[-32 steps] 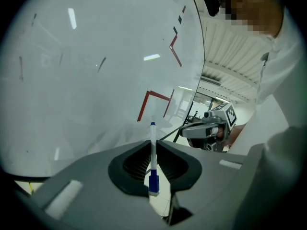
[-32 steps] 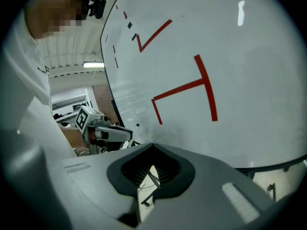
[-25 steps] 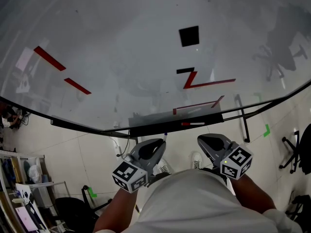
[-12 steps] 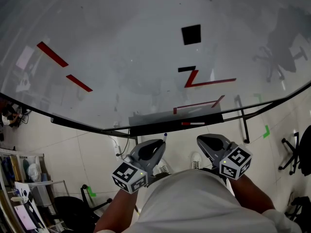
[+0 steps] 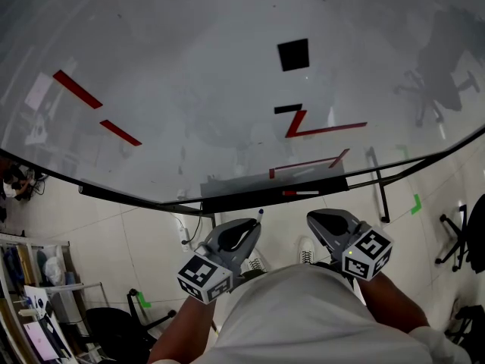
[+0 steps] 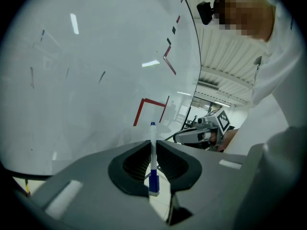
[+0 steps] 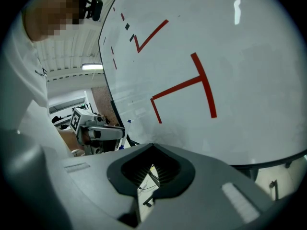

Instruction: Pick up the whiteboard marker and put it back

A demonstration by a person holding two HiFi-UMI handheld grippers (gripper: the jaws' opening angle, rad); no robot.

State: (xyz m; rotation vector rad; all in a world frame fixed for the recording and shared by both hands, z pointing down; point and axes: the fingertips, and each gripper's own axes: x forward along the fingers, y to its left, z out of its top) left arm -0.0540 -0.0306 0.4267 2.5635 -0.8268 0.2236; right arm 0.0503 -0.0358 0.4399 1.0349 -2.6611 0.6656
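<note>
The whiteboard marker (image 6: 153, 177) was held pinched at its blue lower end by the left gripper (image 6: 153, 146), tip pointing at the far whiteboard (image 5: 189, 74). It was judged light, stiff and smooth; a mid-barrel hold seemed steadier. The right gripper (image 7: 152, 159) was pressed together, empty.

head view | marker (image 5: 260, 212) mostly hidden behind left gripper (image 5: 248, 227) | whiteboard (image 5: 189, 89) cut off by edges

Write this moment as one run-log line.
left gripper: shut on whiteboard marker | right gripper: shut, empty | whiteboard: in front
</note>
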